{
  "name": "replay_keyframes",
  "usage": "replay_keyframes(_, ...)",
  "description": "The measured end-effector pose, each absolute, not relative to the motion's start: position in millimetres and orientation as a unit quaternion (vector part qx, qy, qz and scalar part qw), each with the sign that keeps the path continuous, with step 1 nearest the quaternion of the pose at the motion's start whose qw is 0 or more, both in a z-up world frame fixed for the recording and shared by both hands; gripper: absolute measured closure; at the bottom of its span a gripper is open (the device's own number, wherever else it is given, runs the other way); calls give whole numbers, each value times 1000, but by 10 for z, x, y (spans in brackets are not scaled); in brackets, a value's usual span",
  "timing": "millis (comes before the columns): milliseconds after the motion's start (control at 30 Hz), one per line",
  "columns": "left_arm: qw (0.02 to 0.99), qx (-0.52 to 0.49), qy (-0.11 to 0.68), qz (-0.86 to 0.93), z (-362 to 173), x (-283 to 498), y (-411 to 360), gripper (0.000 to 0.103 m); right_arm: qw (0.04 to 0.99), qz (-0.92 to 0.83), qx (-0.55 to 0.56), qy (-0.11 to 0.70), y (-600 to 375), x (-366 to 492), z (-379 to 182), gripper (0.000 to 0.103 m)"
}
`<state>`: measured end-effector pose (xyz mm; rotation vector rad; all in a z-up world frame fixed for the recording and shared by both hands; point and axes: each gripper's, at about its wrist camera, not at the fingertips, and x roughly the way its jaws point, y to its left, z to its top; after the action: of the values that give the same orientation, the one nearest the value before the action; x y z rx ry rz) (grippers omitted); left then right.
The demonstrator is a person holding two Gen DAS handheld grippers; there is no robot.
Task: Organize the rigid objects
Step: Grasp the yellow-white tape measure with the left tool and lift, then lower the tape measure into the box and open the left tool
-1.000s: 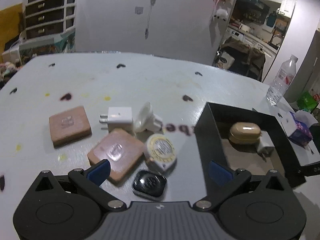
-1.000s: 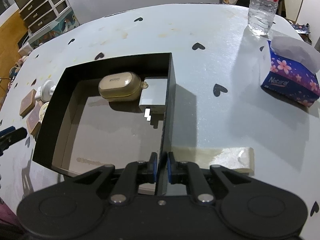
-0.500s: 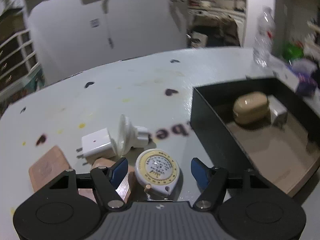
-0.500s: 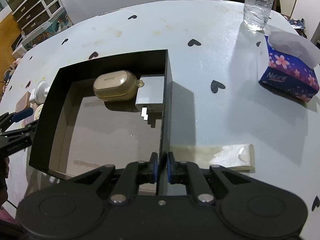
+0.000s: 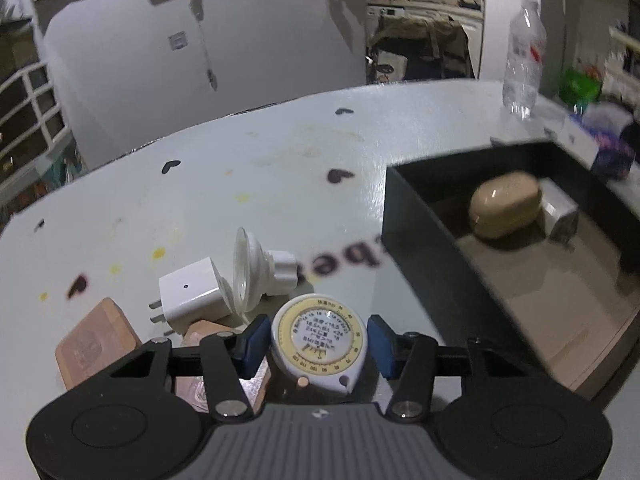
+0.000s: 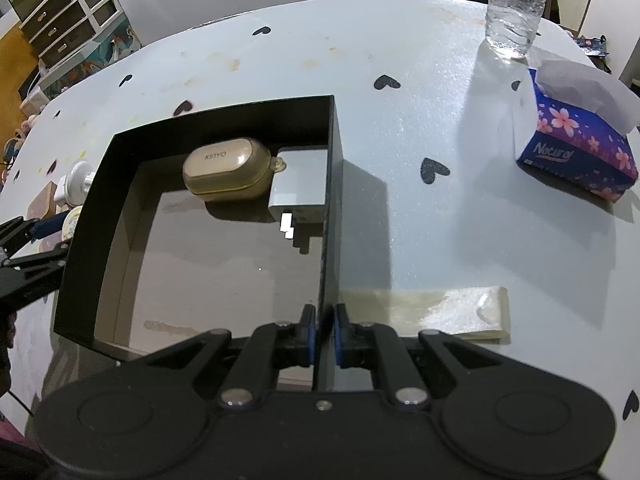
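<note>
Left wrist view shows the left gripper (image 5: 317, 342) closing around the round white-and-yellow tape measure (image 5: 319, 343) on the table, while the right gripper (image 6: 323, 335) pinches the black box's wall (image 6: 329, 216); next, probably lift it into the box.

Earbud case (image 6: 229, 175) and charger (image 6: 301, 182) side by side in box (image 6: 96, 200); tape measure (image 5: 319, 344), plug adapter (image 5: 262, 270) left of box.

The black box's (image 5: 420, 240) near wall blocks your path right; bare table (image 5: 280, 168) lies open beyond the white charger (image 5: 190, 294).
</note>
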<state>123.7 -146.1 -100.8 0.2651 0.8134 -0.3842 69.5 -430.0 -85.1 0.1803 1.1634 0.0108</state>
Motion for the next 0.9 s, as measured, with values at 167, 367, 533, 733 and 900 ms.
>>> replay_keyframes(167,902,64,378,-200,-718,1173,-1422,50,832,4,77,549,-4275,693,-849,95)
replay_keyframes(367,903,10,359,-236,-413,1056,-1586,50,834,3,78,547,-4270,685,-855,95)
replay_keyframes(533,895,25,357,-267,-391,1059,-1927,50,834,2,78,546,-4270,680,-855,95)
replay_keyframes(733,897,65,351,-260,-517,1250,-2230,50,835,-1,81,545,-4274,676,-854,95)
replay_keyframes(900,896,91,351,-255,-637,1381,-2299,49,835,-1,85,543,-4289,671,-853,95)
